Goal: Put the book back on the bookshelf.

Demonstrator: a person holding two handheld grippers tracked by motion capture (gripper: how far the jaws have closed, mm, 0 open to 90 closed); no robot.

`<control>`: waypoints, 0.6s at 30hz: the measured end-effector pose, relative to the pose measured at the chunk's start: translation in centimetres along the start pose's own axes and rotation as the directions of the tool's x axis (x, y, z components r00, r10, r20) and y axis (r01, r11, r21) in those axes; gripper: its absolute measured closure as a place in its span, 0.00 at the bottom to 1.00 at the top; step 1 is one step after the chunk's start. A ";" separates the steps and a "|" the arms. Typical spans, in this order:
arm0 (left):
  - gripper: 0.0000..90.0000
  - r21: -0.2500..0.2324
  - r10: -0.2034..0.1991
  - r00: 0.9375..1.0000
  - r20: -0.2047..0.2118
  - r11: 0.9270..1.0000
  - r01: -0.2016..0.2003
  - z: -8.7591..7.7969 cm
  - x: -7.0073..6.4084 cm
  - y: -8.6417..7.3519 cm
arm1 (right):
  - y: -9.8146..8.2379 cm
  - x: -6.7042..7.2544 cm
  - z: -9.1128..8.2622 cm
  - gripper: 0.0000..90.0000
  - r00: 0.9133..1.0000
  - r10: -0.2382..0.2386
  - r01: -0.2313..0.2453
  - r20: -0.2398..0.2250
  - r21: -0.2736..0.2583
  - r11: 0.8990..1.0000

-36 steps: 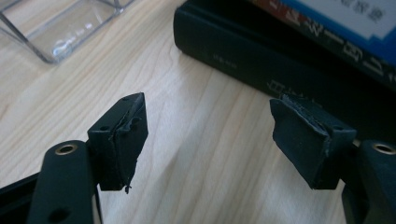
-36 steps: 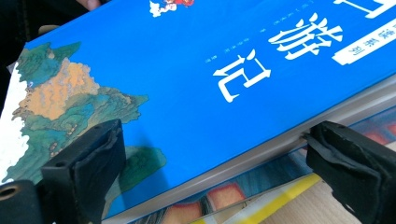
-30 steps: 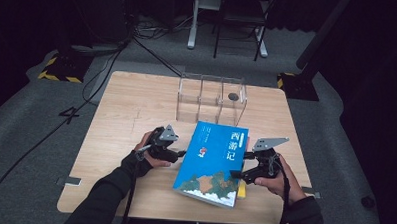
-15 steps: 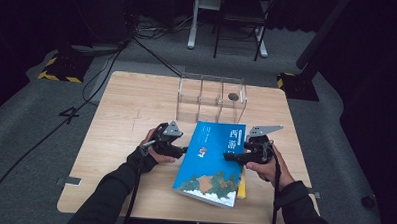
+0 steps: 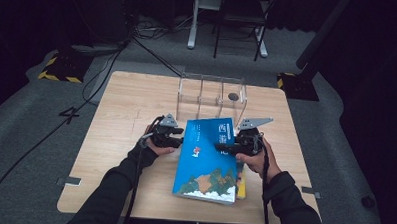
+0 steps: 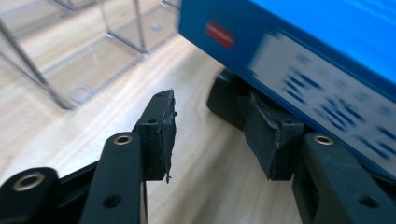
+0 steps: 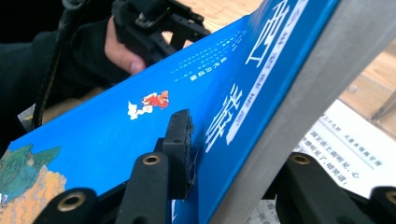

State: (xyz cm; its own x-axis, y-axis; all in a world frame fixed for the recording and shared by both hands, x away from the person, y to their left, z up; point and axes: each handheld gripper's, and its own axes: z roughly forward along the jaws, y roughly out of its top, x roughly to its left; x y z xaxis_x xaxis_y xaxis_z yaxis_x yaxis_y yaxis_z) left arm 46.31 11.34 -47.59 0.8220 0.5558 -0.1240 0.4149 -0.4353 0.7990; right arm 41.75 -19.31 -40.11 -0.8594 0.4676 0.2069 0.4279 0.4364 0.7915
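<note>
**Blue book gripped at its right edge, left tongs at its spine**

A blue hardcover book (image 5: 210,160) lies toward the near right part of the wooden table (image 5: 126,119), on top of another book whose yellow edge (image 5: 241,186) shows along its right side. Its far end is tilted up off the open pages beneath it, as the right gripper view shows.

The right gripper (image 5: 229,147) has just been closing, and its jaws now clasp the cover of the blue book (image 7: 140,116) at the far right edge, one pad on the top face and the other under it.

The left gripper (image 5: 178,140) sits at the book's far left edge. Its jaws have also just been narrowing but stand half apart with only bare table between them; the right-hand pad (image 6: 268,135) lies under the book's spine (image 6: 299,74), just beside it. Whether it touches cannot be told.

A clear acrylic compartment box (image 5: 212,92) stands on the far side of the table, just beyond the book.
</note>
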 end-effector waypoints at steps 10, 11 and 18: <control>0.77 -0.078 -0.001 0.998 0.057 0.997 0.006 -1.5 0.6 2.8 | 1.1 1.5 -1.1 0.75 0.996 -0.084 0.086 0.030 -0.077 0.993; 0.84 -0.083 0.003 0.998 0.068 0.997 0.003 -1.7 0.6 3.1 | 1.5 1.7 -1.5 0.76 0.995 -0.098 0.101 0.036 -0.094 0.991; 0.98 -0.165 0.050 0.994 0.099 0.986 -0.033 -4.7 0.0 6.2 | 2.9 2.8 -3.1 0.79 0.985 -0.155 0.165 0.072 -0.167 0.972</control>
State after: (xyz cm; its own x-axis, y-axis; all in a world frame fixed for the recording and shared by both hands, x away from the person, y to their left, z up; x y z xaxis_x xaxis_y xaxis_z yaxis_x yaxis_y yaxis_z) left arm 47.05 12.03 -39.87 0.8763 0.4604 -0.1421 0.3178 -0.3306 0.8886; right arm 39.70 -19.15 -35.46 -0.8928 0.4486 0.0396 0.2273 0.3728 0.8996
